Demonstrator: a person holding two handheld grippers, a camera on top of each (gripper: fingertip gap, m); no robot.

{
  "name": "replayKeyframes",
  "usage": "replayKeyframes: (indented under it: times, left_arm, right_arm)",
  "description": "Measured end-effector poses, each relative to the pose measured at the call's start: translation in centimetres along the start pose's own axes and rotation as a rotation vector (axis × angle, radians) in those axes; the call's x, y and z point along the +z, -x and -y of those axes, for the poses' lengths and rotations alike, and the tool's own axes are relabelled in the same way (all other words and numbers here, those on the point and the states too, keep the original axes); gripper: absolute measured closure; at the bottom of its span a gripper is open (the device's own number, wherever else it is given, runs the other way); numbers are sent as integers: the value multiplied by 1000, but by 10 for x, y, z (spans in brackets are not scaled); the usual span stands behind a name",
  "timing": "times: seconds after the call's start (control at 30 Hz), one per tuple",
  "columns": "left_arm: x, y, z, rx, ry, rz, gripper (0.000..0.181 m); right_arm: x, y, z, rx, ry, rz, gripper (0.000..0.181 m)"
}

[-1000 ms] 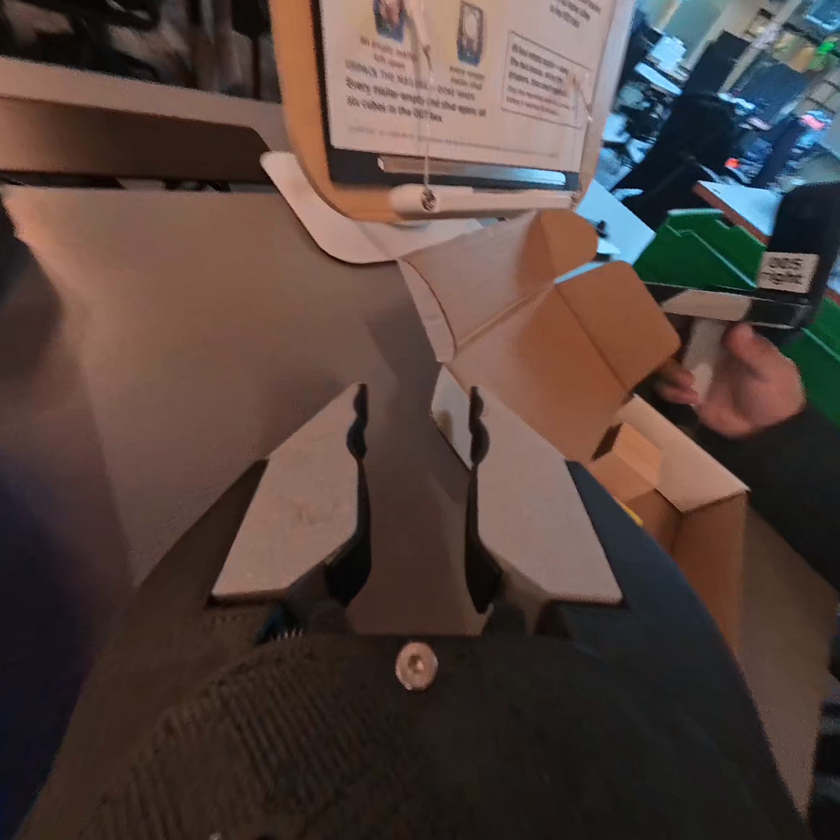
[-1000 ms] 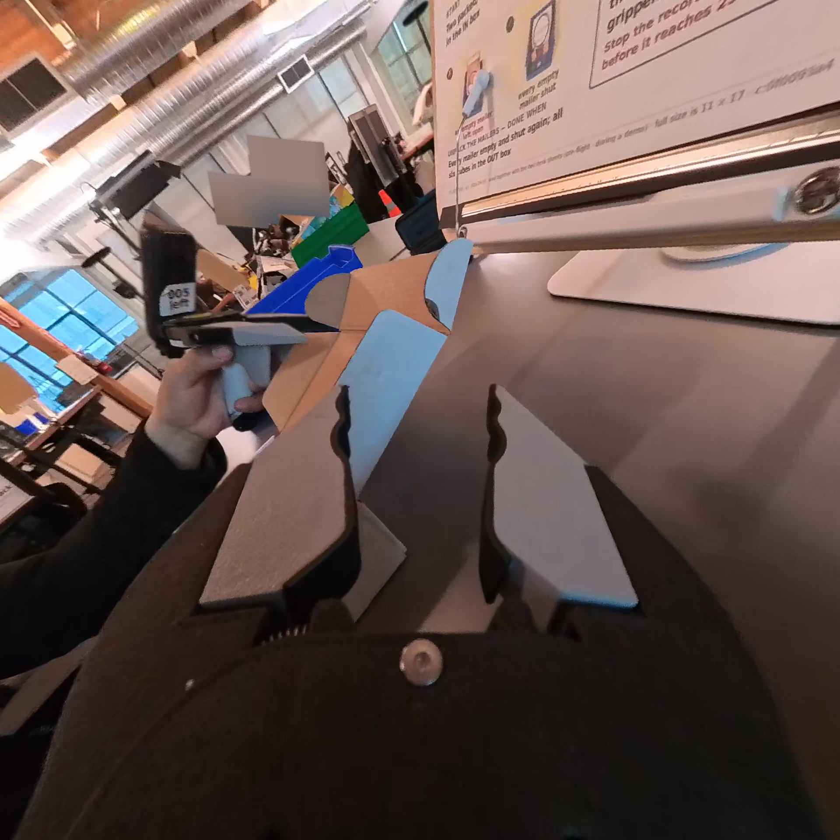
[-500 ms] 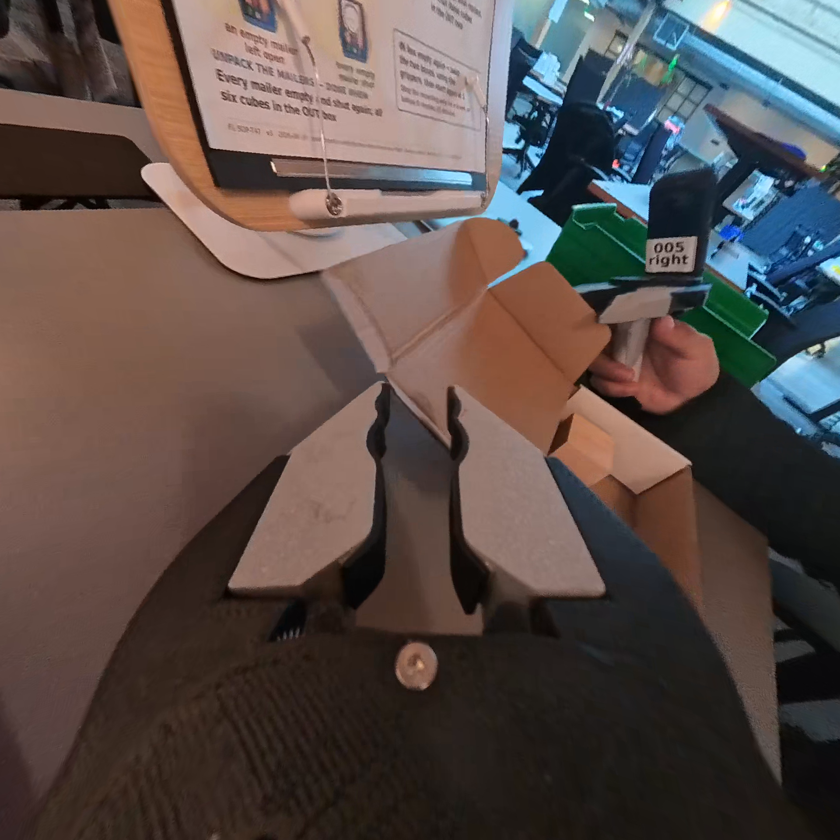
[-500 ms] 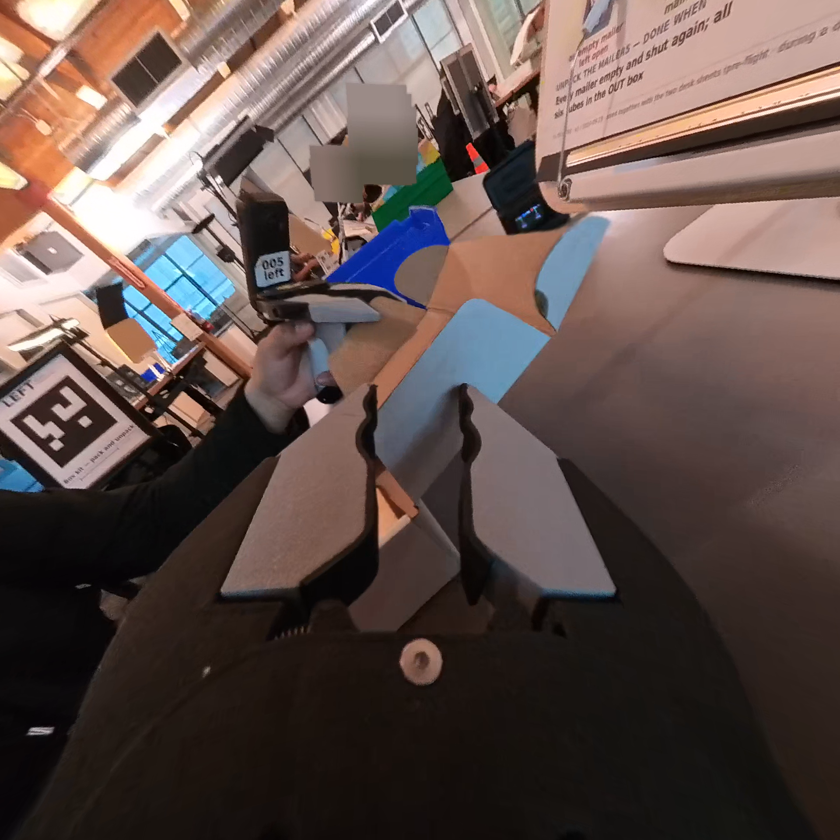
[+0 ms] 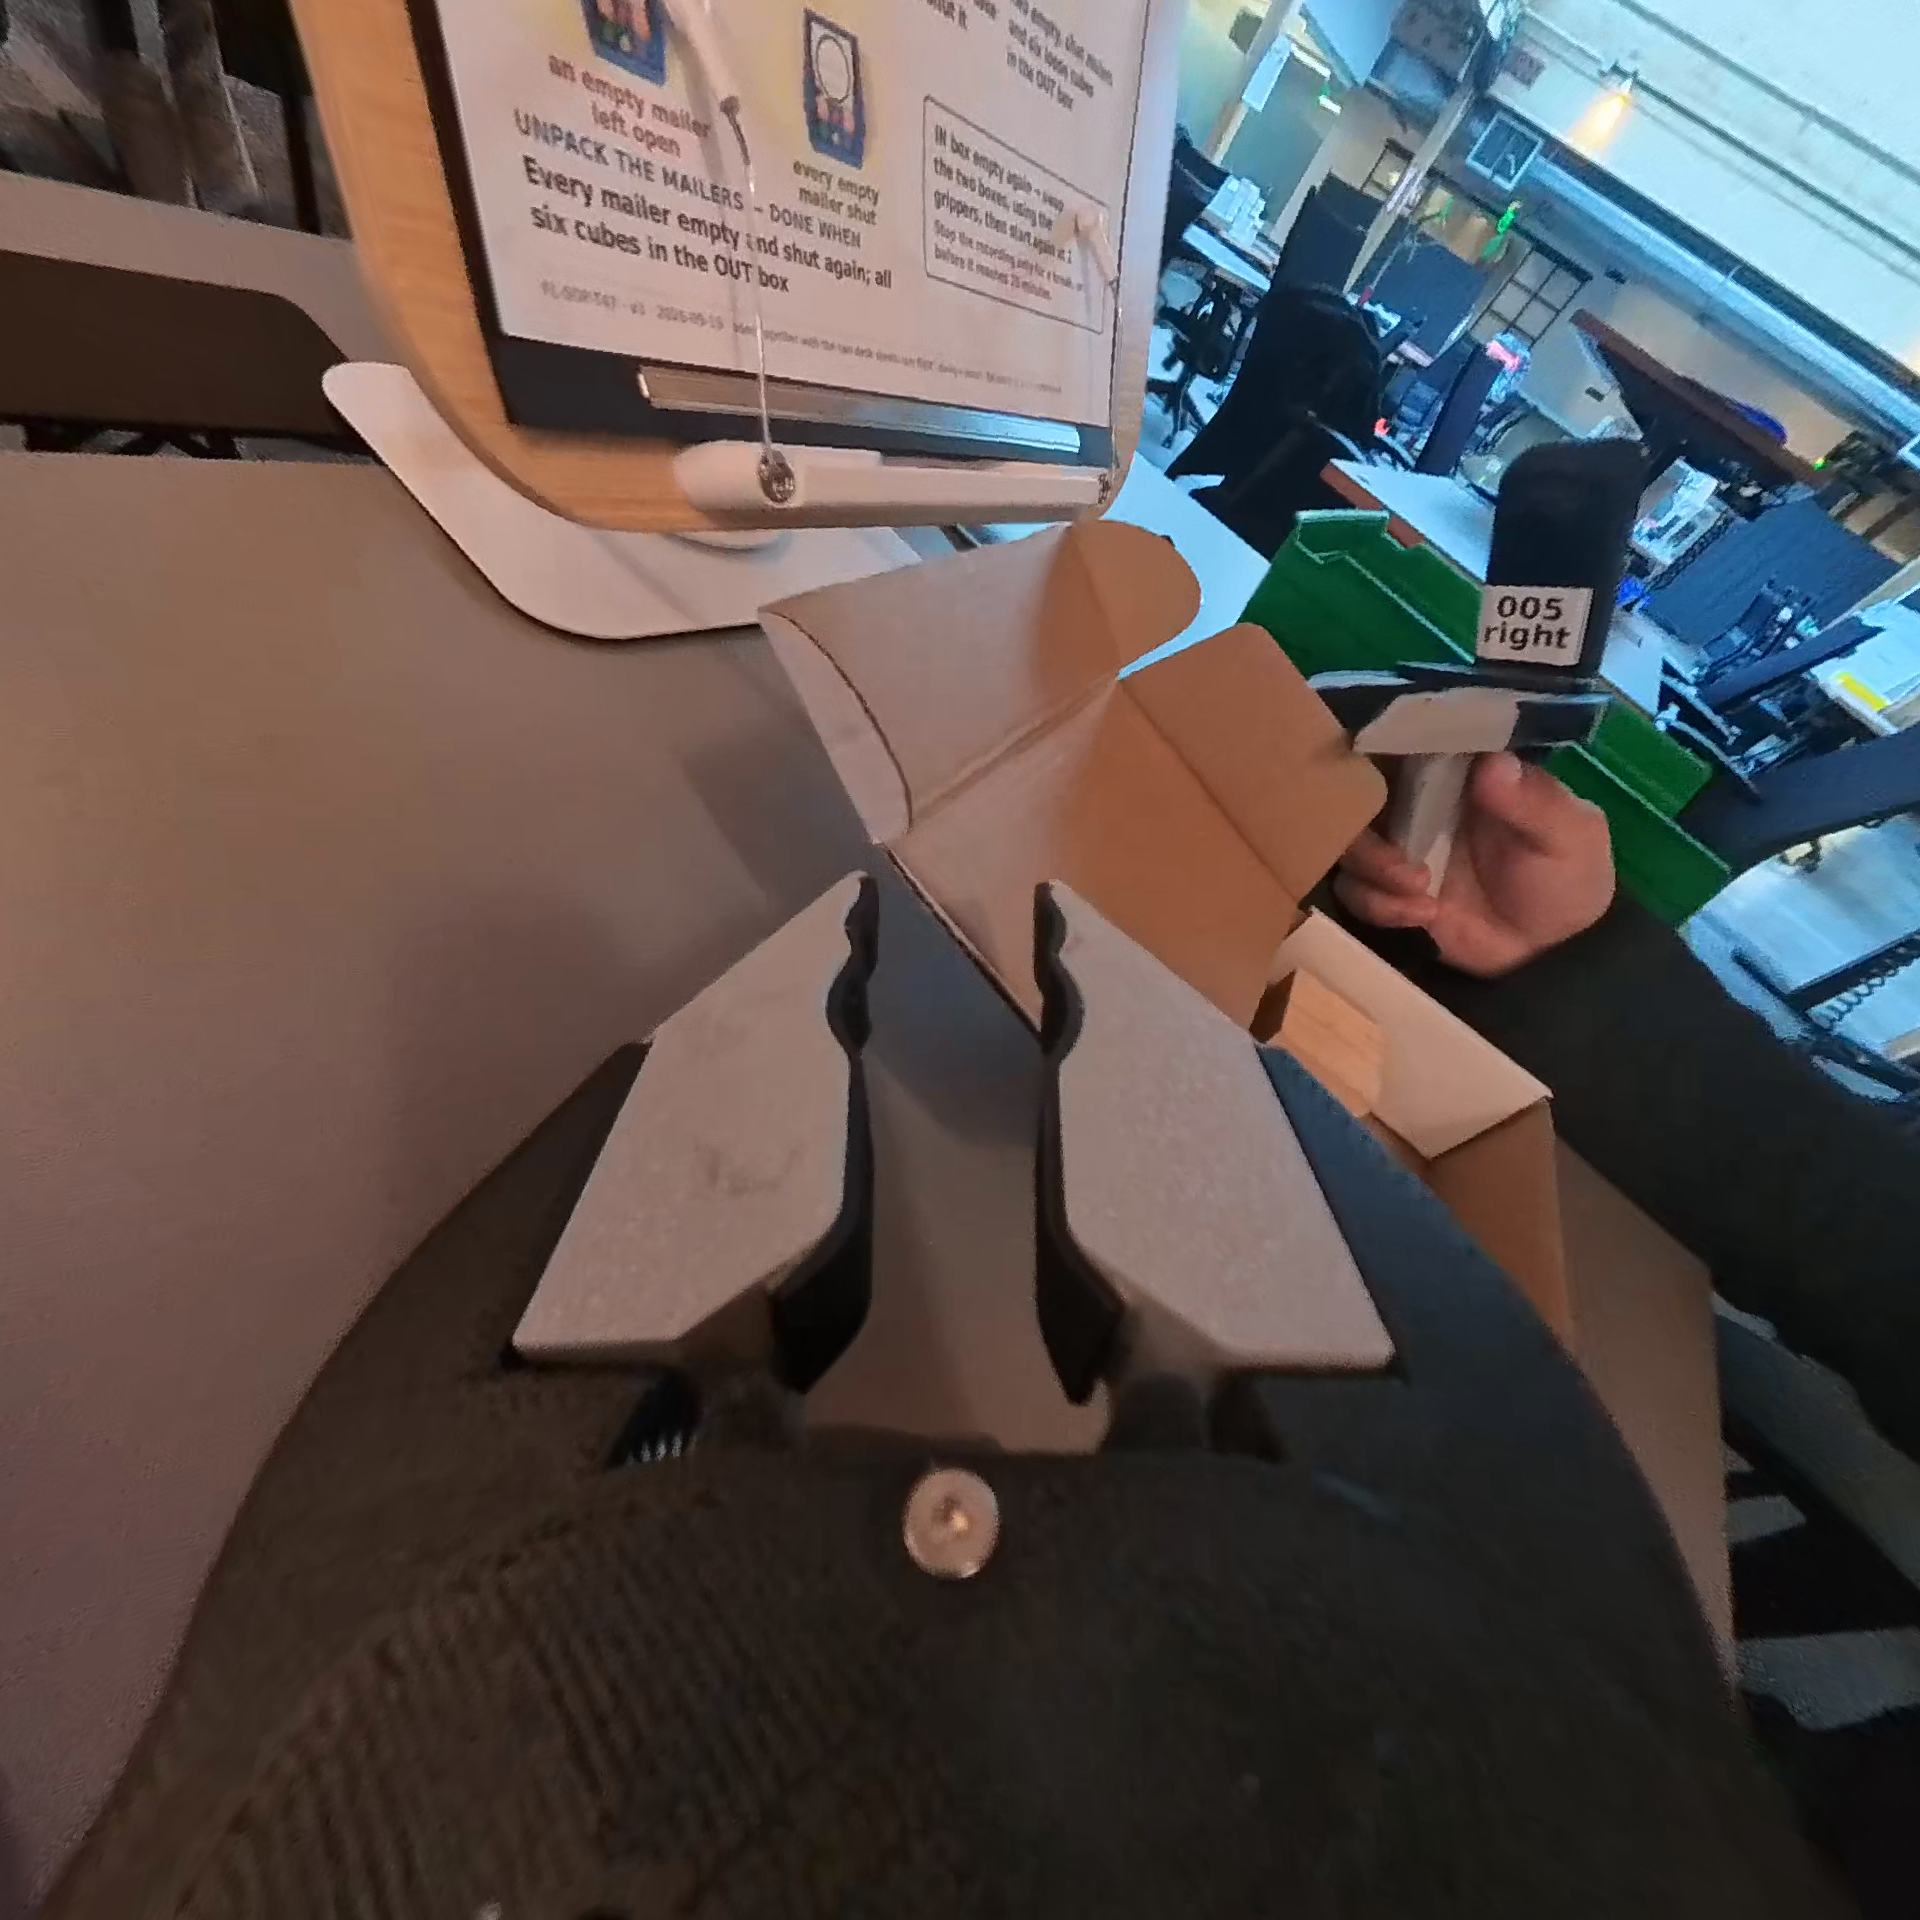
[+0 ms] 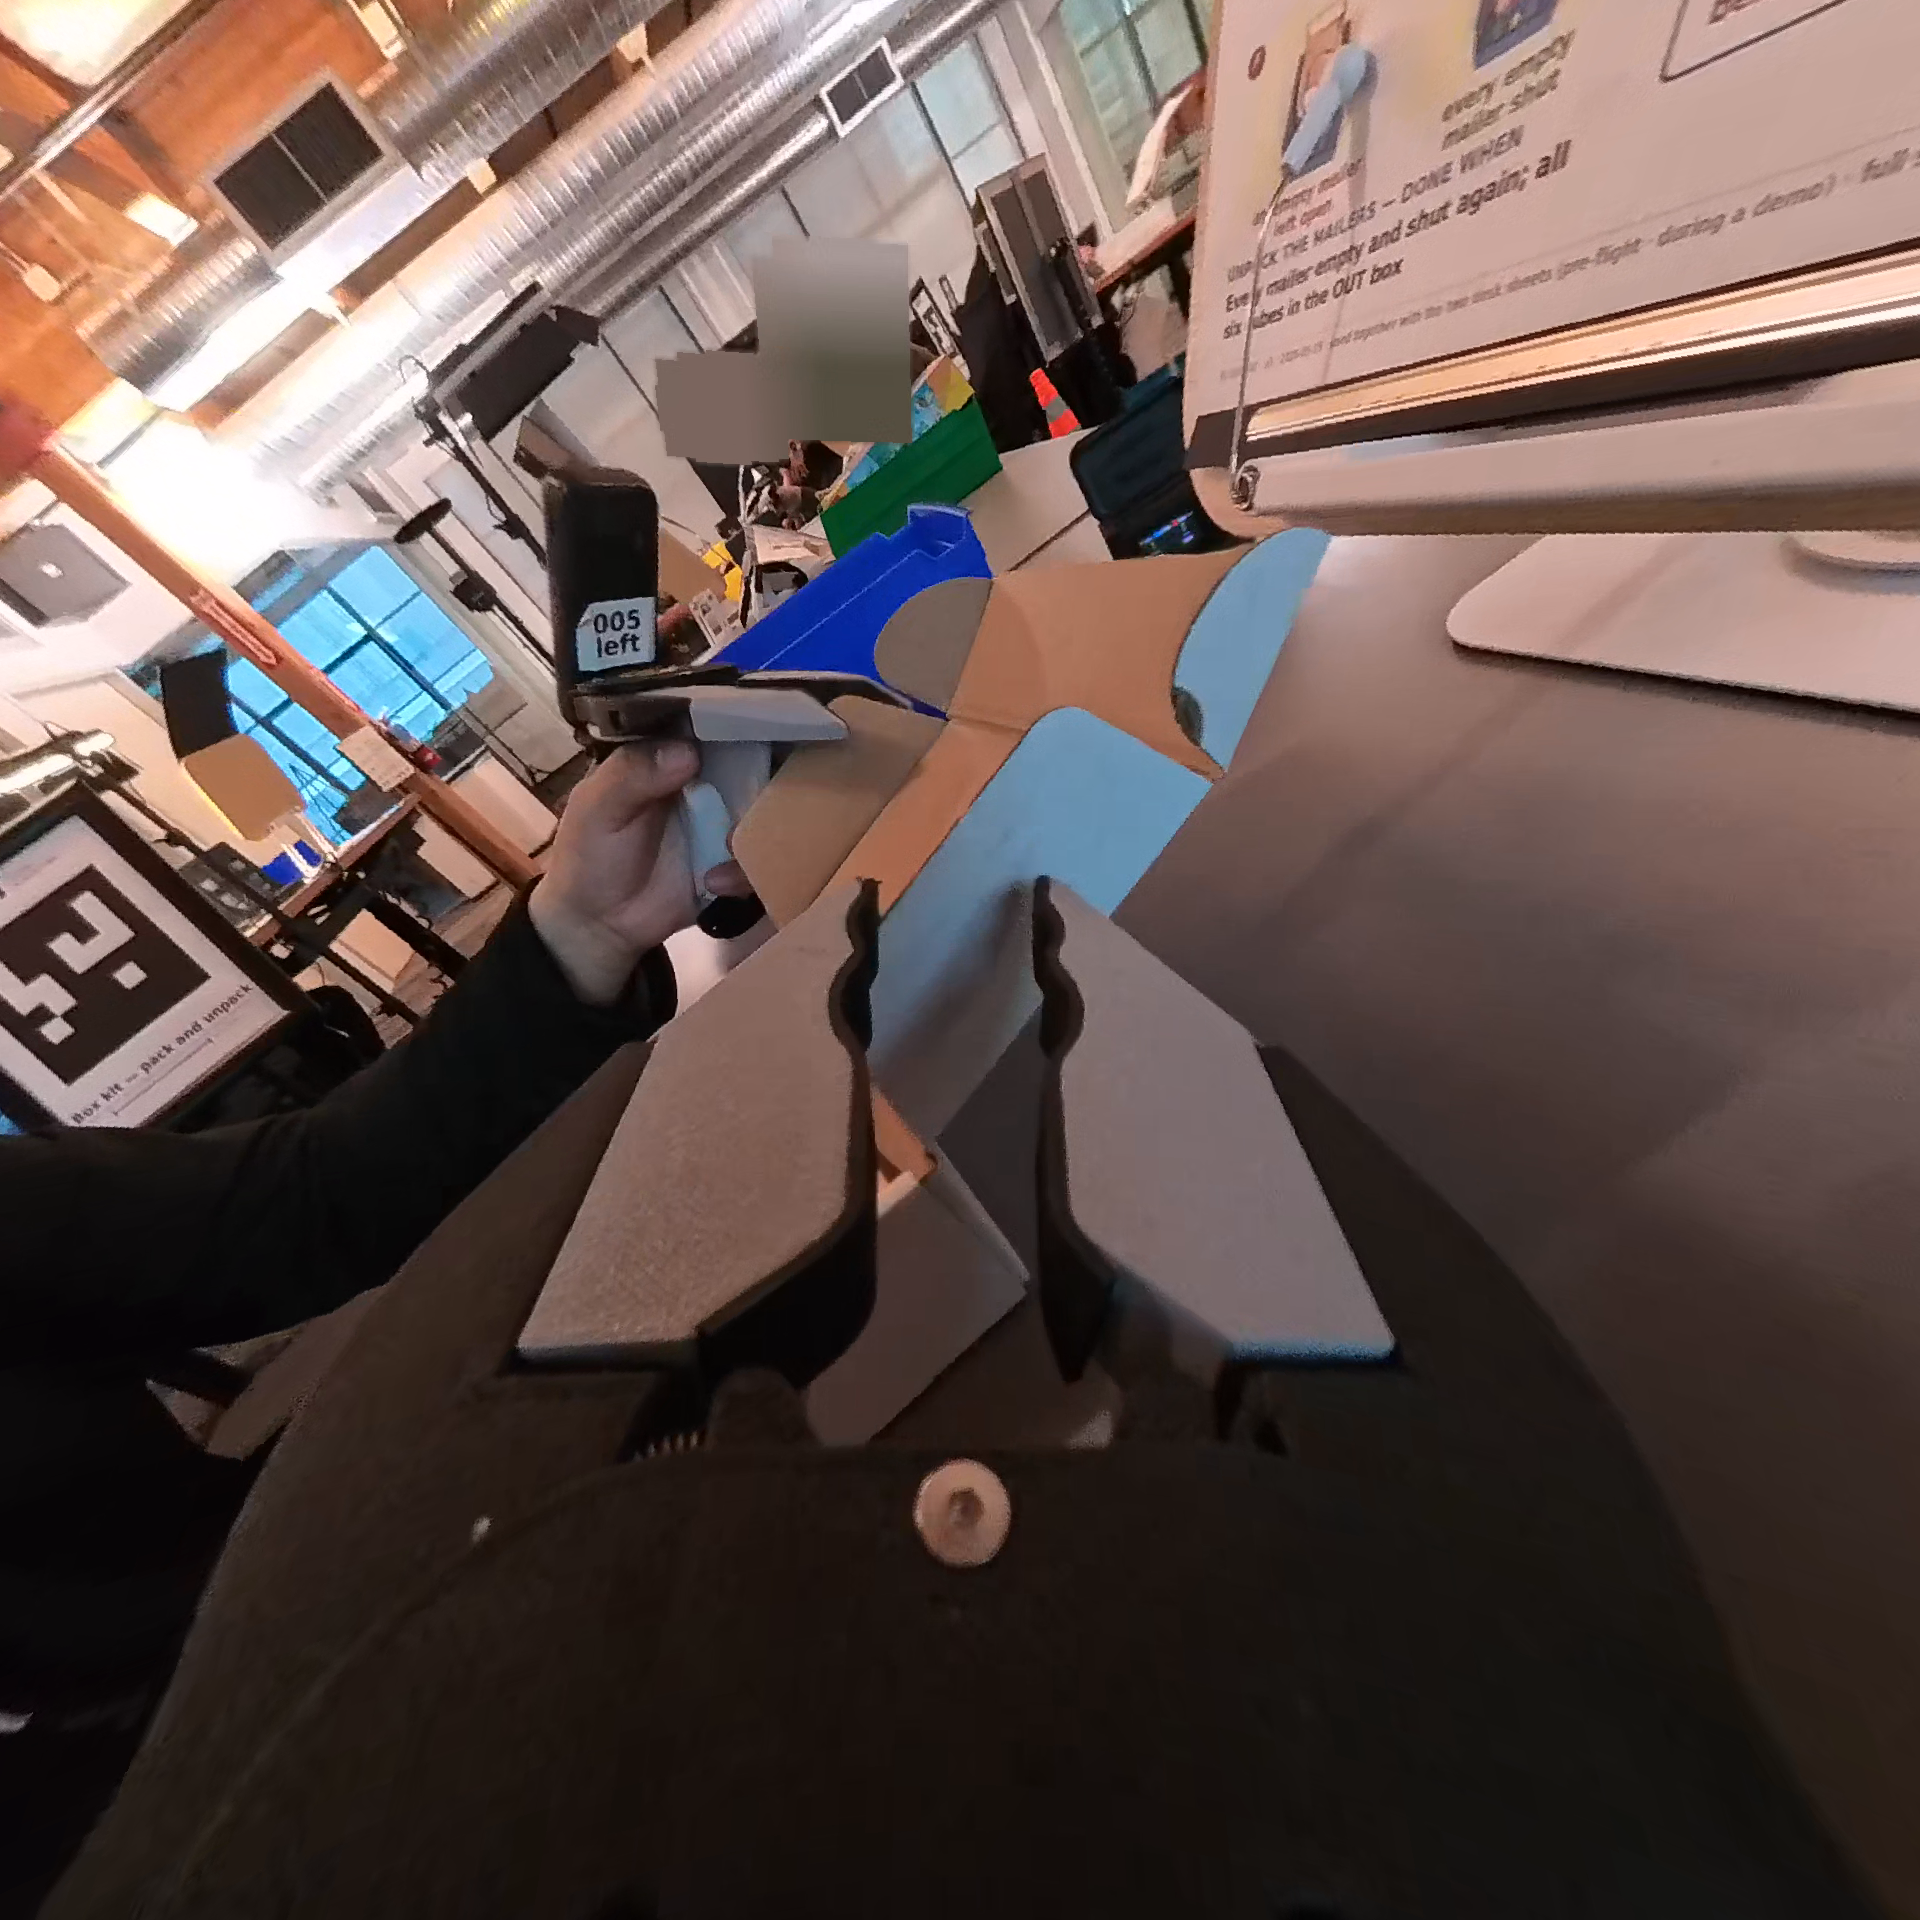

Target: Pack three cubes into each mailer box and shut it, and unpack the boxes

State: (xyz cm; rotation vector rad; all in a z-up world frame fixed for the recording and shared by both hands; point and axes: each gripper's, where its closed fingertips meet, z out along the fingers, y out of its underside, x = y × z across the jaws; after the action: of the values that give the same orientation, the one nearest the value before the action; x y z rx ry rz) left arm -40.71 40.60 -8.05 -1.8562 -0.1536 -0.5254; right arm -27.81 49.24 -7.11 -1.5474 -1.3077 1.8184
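A cardboard mailer box [image 5: 1434, 1049], white outside and brown inside, stands open on the grey table, and its lid [image 5: 1091, 810] is raised and leans back. A tan cube-like shape [image 5: 1320, 1029] shows inside the box. My left gripper [image 5: 951, 914] is partly open and empty, and its tips are at the lid's lower left edge. My right gripper [image 6: 951, 914] is partly open and empty over the box's white corner [image 6: 935, 1257], facing the lid's [image 6: 1081, 644] white side flap. Each gripper also shows from the side, hand-held beside the lid, in the left wrist view [image 5: 1455, 717] and in the right wrist view [image 6: 748, 712].
An instruction board on a white stand [image 5: 790, 208] rises right behind the box and also shows in the right wrist view [image 6: 1558, 208]. A green bin [image 5: 1340, 613] lies past the table's right side. A blue bin [image 6: 862, 592] lies past its left side. Grey tabletop [image 5: 312, 831] stretches to the left. There is about 15 cm between the tips of the two grippers.
Both grippers have narrowed their jaws over the last second. They have moved in closer to the raised lid, one on each side. The box stays open.
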Motion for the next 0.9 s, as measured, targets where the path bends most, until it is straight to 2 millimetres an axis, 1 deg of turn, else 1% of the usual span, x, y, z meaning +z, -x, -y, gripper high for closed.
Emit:
replayKeyframes:
  times: [0.17, 0.3, 0.37, 0.57, 0.73, 0.9]
  left_arm:
    - [-8, 8, 7, -24, -46, 16, 152]
    - [-9, 14, 9, -38, -67, 21, 150]
    - [-9, 14, 7, -45, -63, 9, 149]
    - [-7, 18, 0, -42, -35, 20, 156]
    - [-3, 15, -12, -111, 26, -33, 154]
    - [-11, 11, 0, -111, -31, -69, 154]
  right_arm:
    - [-9, -4, 9, 6, -46, -14, 157]
    - [-14, -9, 13, 4, -70, -40, 154]
    - [-15, -13, 11, -9, -59, -71, 151]
    - [-16, -21, 14, -21, -78, -127, 141]
    - [-14, -22, 13, -5, -77, -123, 132]
    - [-15, -23, 13, 4, -83, -123, 129]
